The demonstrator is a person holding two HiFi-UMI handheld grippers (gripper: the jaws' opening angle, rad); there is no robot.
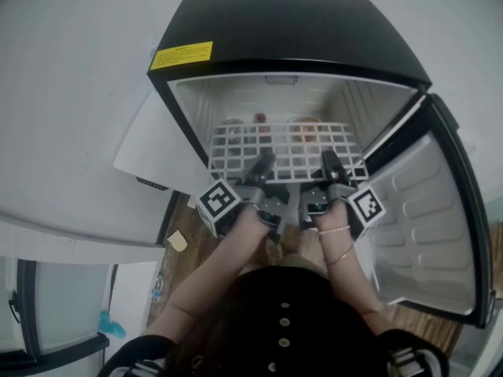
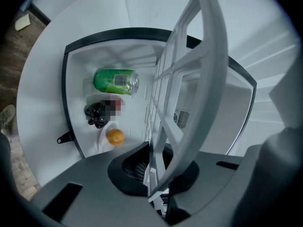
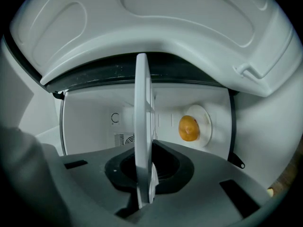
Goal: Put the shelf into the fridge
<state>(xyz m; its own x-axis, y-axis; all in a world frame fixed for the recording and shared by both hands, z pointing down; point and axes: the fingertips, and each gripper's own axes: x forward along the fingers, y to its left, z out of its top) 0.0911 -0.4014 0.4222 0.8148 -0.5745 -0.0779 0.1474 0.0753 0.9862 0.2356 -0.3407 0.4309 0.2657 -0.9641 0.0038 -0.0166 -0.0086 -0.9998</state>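
Brown wooden floor showed at eight o'clock; a plain pale surface spread from nine to twelve.

I see a green can with a dark bunch of fruit just beside it — grapes, I think. Next along is an orange resting on a white plate, so the three sit in a row. On the wooden floor lies a pale yellow scrap — a small bottle lies further off.
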